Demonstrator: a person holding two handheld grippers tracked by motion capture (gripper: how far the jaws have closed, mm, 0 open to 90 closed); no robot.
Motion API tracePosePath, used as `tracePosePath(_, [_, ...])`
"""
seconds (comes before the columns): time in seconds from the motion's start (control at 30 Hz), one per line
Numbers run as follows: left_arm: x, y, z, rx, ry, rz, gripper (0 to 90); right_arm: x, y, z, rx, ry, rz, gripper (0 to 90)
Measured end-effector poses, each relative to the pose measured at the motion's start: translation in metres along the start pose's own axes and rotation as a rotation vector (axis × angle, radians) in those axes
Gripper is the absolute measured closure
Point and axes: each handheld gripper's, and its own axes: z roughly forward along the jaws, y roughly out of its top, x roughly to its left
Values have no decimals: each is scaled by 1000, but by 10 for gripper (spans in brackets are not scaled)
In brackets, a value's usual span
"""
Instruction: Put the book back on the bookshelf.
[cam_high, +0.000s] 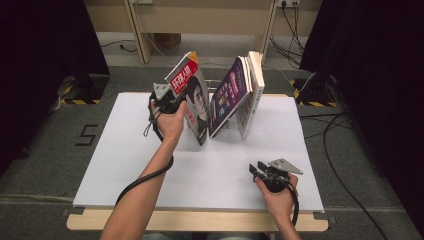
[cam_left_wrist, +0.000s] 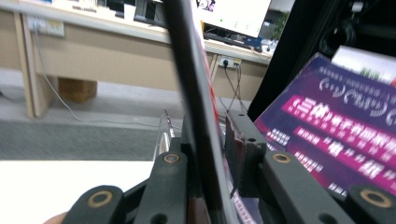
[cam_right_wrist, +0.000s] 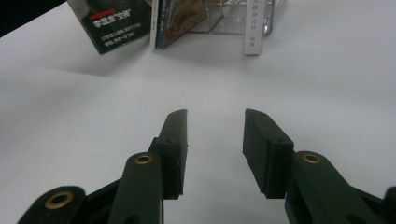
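Note:
A magazine (cam_high: 194, 95) with a red title and a face on its cover stands tilted on the white table (cam_high: 135, 165), to the left of a purple magazine (cam_high: 230, 95) and some pale books (cam_high: 254, 82) that lean in a clear stand (cam_right_wrist: 233, 18). My left gripper (cam_high: 175, 102) is at the red magazine's left edge. In the left gripper view, that magazine's dark edge (cam_left_wrist: 191, 93) runs up between the jaws of the left gripper (cam_left_wrist: 208, 126). It lies against the left pad, with a gap at the right pad (cam_left_wrist: 236, 144). My right gripper (cam_high: 257, 170) rests open near the table's front right, nothing between its jaws (cam_right_wrist: 215, 116).
The purple magazine (cam_left_wrist: 336, 135) is close on the right in the left gripper view. Black curtains flank the table on both sides. Cables lie on the floor at the right (cam_high: 340, 150). A wooden desk frame (cam_high: 200, 20) stands beyond the table's far edge.

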Motion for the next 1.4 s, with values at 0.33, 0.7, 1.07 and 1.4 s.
tracePosePath(0.33, [-4, 10, 0, 51, -57, -31, 861, -2, -2, 4, 48, 11, 19, 596])
tracePosePath(0.7, [-24, 26, 5, 2, -52, 131, 864, -2, -1, 2, 31, 7, 13, 601])
tracePosePath(1.07, [-32, 41, 18, -51, -33, 209, 865, -4, -1, 0, 23, 4, 14, 603])
tracePosePath(1.4, [-18, 23, 25, -64, -4, 162, 862, -3, -1, 1, 26, 10, 9, 604])
